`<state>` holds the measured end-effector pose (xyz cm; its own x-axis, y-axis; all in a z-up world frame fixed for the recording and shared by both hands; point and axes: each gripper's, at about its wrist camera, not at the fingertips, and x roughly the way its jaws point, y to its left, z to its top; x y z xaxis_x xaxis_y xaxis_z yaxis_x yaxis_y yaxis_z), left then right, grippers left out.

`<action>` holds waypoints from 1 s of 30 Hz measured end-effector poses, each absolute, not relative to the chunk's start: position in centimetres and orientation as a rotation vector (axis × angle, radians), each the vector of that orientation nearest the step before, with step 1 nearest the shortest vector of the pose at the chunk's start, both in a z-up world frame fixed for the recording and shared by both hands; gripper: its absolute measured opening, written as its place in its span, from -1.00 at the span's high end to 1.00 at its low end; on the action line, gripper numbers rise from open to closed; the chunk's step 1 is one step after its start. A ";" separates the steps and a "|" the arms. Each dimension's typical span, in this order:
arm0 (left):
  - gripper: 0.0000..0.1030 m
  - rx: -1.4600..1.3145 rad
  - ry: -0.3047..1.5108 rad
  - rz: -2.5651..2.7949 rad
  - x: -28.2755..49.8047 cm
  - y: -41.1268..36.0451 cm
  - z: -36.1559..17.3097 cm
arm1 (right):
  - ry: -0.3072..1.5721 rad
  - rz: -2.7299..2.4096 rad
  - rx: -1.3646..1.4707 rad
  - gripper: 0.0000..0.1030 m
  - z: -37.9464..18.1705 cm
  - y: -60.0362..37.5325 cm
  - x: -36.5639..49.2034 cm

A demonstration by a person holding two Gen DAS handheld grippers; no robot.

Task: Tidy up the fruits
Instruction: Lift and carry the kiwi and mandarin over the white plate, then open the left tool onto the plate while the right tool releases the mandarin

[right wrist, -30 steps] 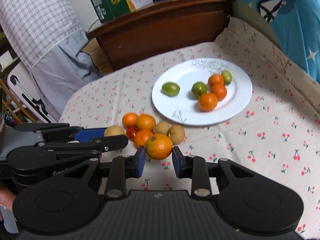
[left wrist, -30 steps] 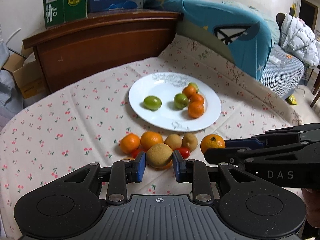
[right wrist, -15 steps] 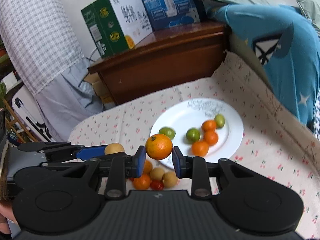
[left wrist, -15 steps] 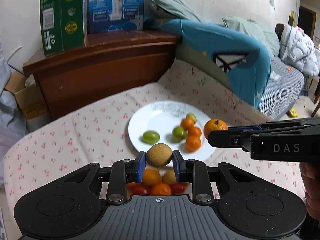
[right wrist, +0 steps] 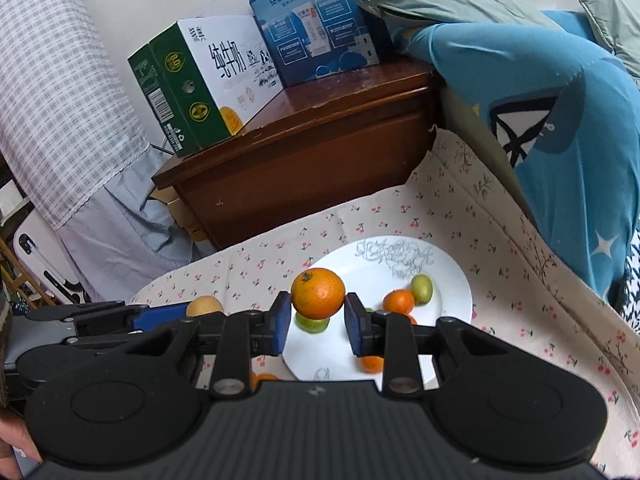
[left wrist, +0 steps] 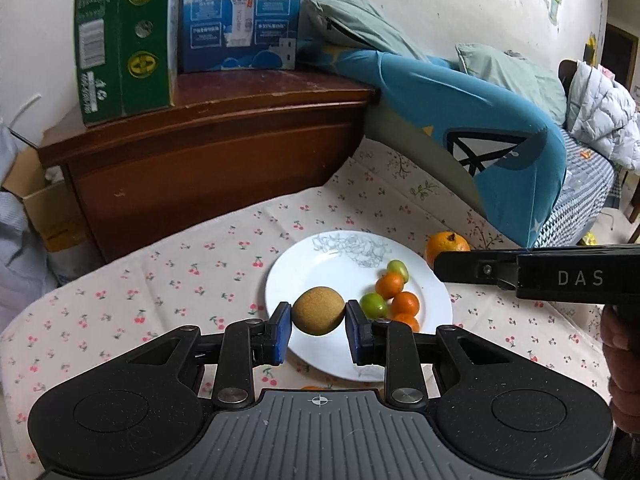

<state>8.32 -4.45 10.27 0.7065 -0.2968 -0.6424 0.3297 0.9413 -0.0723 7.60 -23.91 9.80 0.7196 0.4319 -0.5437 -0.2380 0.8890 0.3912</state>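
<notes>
My left gripper (left wrist: 318, 326) is shut on a brown round fruit (left wrist: 318, 310) and holds it in the air over the near left part of the white plate (left wrist: 308, 272). My right gripper (right wrist: 318, 322) is shut on an orange (right wrist: 318, 293) and holds it above the plate (right wrist: 452, 276). On the plate lie small oranges (left wrist: 405, 303) and green fruits (left wrist: 374, 305). The right gripper with its orange (left wrist: 446, 245) shows at the right of the left wrist view. The left gripper with the brown fruit (right wrist: 205, 306) shows at the left of the right wrist view.
The plate sits on a cherry-print cloth (left wrist: 180, 280). A wooden cabinet (left wrist: 216, 152) with a green carton (left wrist: 120, 36) and a blue box (left wrist: 240, 16) stands behind. A blue cushion (left wrist: 480, 128) lies at the right. Loose oranges (right wrist: 262, 378) lie under the grippers.
Both grippers have lifted their fruit up off the cloth and moved forward over the plate. The loose fruit pile has dropped out of sight below the grippers.
</notes>
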 end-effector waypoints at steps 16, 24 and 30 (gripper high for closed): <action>0.49 0.016 0.832 -0.394 12.2 -6.2 6.0 | 0.762 0.359 0.386 0.44 6.6 -24.1 12.6; 0.49 0.015 0.877 -0.383 13.5 -6.6 4.4 | 0.799 0.355 0.387 0.44 5.0 -23.5 14.2; 0.49 0.016 0.902 -0.374 14.4 -6.7 3.3 | 0.824 0.341 0.387 0.44 4.0 -23.2 15.2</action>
<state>14.36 -6.73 3.33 0.5597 -0.3109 -0.7682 0.3243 0.9352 -0.1422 15.17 -23.24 3.97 0.6329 0.4373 -0.6389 -0.1427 0.8770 0.4589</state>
